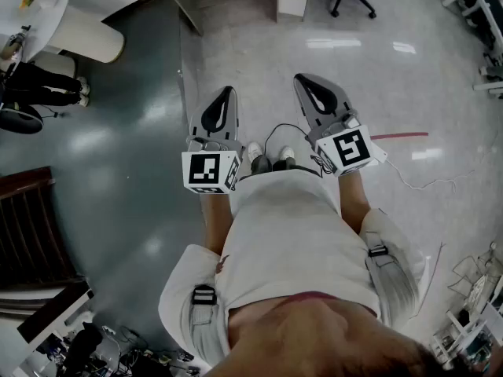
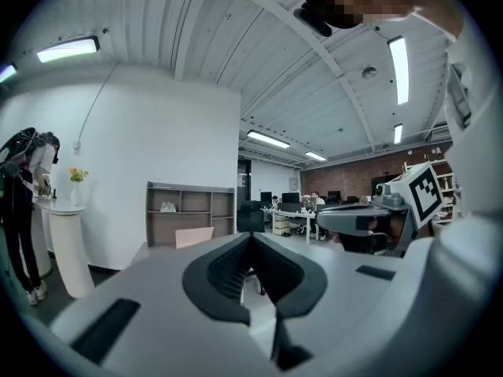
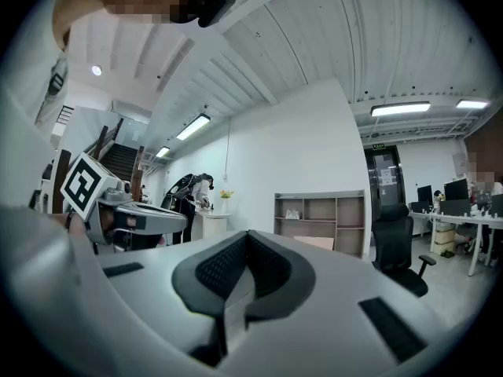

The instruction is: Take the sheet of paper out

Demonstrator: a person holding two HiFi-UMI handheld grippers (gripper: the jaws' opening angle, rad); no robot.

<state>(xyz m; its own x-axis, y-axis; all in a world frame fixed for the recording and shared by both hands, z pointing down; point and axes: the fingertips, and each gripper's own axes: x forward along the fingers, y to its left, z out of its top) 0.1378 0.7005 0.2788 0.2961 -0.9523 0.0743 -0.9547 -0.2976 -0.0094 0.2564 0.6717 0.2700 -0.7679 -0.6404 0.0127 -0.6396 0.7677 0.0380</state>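
Note:
No sheet of paper shows in any view. In the head view my left gripper (image 1: 227,93) and my right gripper (image 1: 303,78) are held side by side in front of the person's body, over bare floor, both pointing forward. Each is shut with nothing between its jaws. The left gripper view looks level across an office past its closed jaws (image 2: 251,239), with the right gripper (image 2: 357,220) at its right. In the right gripper view the closed jaws (image 3: 247,238) fill the bottom, and the left gripper (image 3: 141,218) shows at the left.
Ahead stands a low open shelf unit (image 2: 191,213) against a white wall. A white pedestal table (image 2: 64,246) with flowers is to the left, with a person in dark clothes (image 2: 20,203) beside it. A black office chair (image 3: 397,250) and desks stand to the right. A thin cable (image 1: 424,183) lies on the floor.

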